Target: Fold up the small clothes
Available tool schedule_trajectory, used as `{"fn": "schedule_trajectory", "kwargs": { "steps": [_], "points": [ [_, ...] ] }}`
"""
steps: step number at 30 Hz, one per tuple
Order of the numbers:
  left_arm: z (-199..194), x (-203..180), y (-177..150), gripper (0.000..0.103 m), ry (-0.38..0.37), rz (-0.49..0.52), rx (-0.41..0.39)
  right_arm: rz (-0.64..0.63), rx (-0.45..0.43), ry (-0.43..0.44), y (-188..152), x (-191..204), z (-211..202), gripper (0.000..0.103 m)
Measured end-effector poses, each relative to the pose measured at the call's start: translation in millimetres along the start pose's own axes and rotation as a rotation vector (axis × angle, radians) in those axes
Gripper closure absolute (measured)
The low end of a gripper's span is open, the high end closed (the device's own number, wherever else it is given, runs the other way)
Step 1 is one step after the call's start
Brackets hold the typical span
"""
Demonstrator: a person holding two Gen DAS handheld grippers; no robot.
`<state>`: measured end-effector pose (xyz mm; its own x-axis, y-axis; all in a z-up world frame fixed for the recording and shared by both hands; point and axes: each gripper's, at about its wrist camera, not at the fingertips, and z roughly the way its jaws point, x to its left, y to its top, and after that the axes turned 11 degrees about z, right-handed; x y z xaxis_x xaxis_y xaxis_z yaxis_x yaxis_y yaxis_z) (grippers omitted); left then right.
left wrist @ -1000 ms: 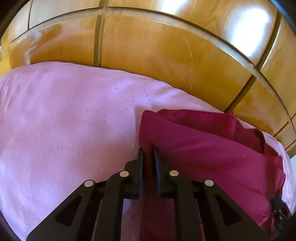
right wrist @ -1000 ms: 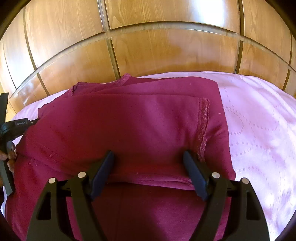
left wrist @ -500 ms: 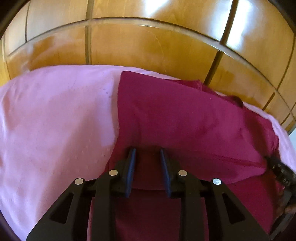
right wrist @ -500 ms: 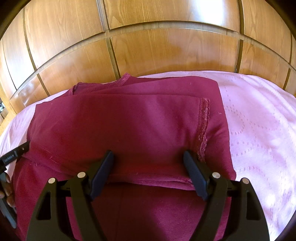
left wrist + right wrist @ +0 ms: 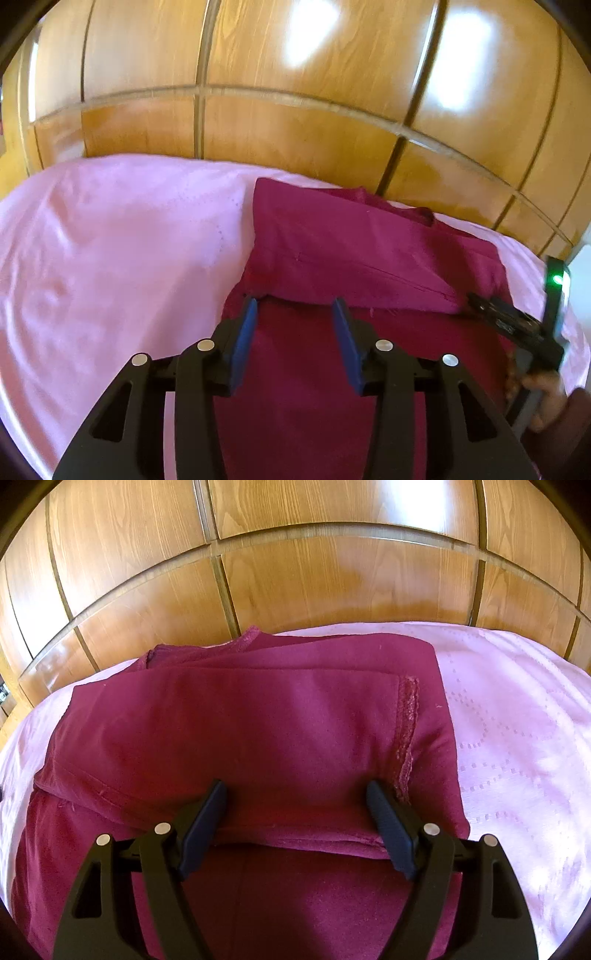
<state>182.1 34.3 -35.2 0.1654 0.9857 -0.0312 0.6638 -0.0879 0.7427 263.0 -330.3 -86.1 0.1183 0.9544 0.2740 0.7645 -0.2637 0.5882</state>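
- The maroon garment (image 5: 240, 738) lies on the pink bed (image 5: 517, 720), its near part already folded over.
- Left hand-held gripper (image 5: 293, 314) has just been opening, nothing between its jaws.
- Right hand-held gripper (image 5: 297, 794) hovers released above the fold; further folding looks left.

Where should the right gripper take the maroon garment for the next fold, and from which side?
Probably the doubled near hem of the folded maroon cloth garment, approached from the near side. That edge lies raised just ahead of the open right gripper, on the pink quilted bedcover.
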Motion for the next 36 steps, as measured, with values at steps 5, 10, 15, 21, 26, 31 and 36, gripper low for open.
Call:
{"fn": "schedule_trajectory", "kwargs": {
  "steps": [5, 10, 15, 21, 26, 31, 36],
  "points": [
    [-25.7, -3.6, -9.5, 0.061, 0.000, 0.003, -0.019, -0.042, -0.004, -0.067, 0.4, 9.9, -2.1, 0.021],
    [-45.1, -4.9, -20.9, 0.046, 0.001, 0.016, -0.032, -0.102, 0.032, -0.120, -2.0, 17.2, -14.8, 0.002],
    [-58.1, -2.8, -33.6, 0.045, 0.015, 0.022, -0.041, -0.097, 0.083, -0.080, -16.4, 18.3, -36.7, 0.002],
    [-66.9, 2.2, -48.8, 0.044, 0.025, 0.015, -0.033, -0.115, 0.171, -0.061, -51.8, 13.3, -56.8, 0.002],
    [-70.4, 6.5, -62.5, 0.036, 0.039, 0.031, -0.021, -0.155, 0.191, -0.050, -82.4, 5.0, -81.1, 0.002],
    [-68.0, 12.4, -75.2, 0.036, 0.028, 0.026, 0.012, -0.128, 0.208, -0.028, -99.1, -7.8, -99.2, 0.002],
    [-67.5, 22.4, -94.3, 0.036, 0.004, 0.030, 0.061, -0.115, 0.191, 0.001, -103.9, -23.6, -130.1, 0.002]
  ]
}}
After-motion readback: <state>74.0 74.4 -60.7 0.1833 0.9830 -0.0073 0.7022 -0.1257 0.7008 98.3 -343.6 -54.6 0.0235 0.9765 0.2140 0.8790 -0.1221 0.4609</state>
